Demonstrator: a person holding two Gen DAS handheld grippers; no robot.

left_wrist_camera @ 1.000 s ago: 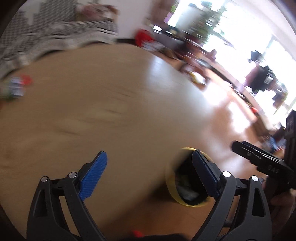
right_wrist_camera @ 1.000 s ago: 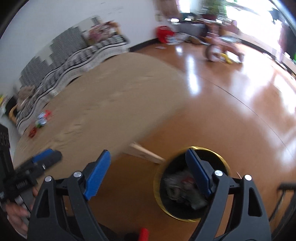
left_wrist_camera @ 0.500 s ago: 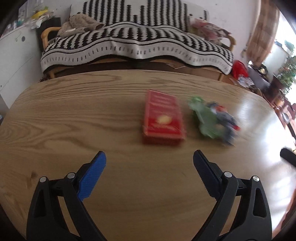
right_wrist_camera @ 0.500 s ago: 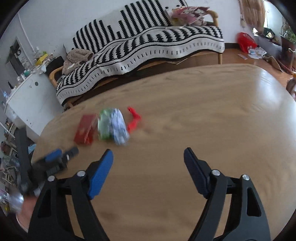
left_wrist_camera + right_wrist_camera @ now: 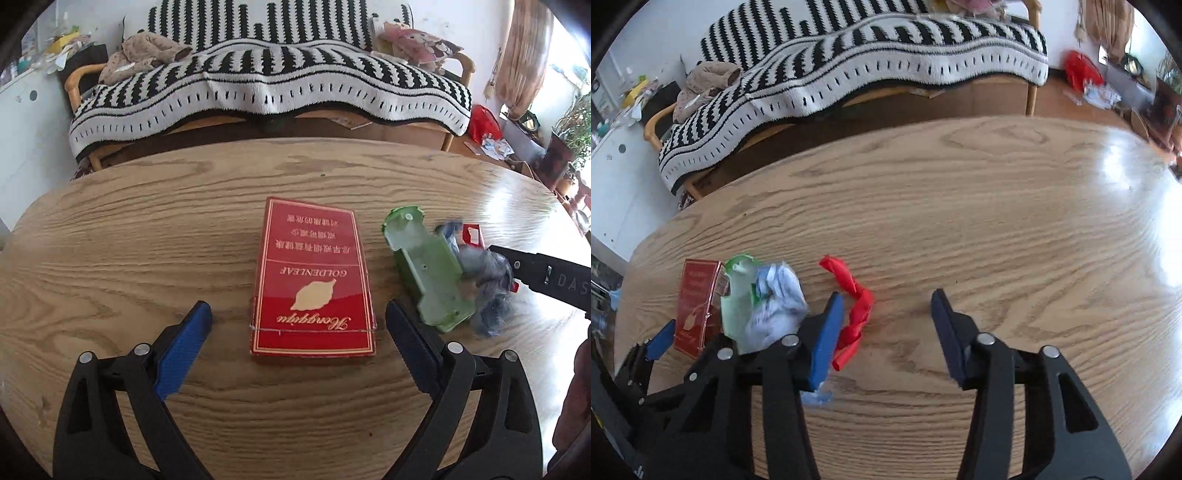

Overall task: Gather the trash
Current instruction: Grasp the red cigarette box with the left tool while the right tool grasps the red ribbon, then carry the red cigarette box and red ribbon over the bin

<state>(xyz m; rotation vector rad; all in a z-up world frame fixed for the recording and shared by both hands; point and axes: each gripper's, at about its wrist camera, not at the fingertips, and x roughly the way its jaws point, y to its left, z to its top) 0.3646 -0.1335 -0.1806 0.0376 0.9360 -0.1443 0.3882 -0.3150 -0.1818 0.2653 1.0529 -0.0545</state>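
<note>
A red cigarette box (image 5: 312, 280) lies flat on the wooden table (image 5: 129, 236), between the wide-apart fingers of my left gripper (image 5: 297, 310), which is open and not touching it. To its right lie a green plastic piece (image 5: 424, 269) and a crumpled blue-grey wrapper (image 5: 487, 284). In the right wrist view, a twisted red wrapper (image 5: 855, 306) lies just inside the left finger of my right gripper (image 5: 886, 297). Its jaws are closing but do not press on the wrapper. The box (image 5: 696, 299), green piece (image 5: 737, 295) and crumpled wrapper (image 5: 779, 302) sit left of it.
A sofa under a black-and-white striped blanket (image 5: 273, 74) stands beyond the table's far edge. A white cabinet (image 5: 613, 177) is at the left. A red bag (image 5: 484, 122) and clutter lie on the floor at the right. A person's hand (image 5: 580, 369) holds the right gripper.
Both grippers swung away from the yellow-rimmed bin on the floor to the table and closed in on the trash. The right jaws have narrowed; the left stay wide.
</note>
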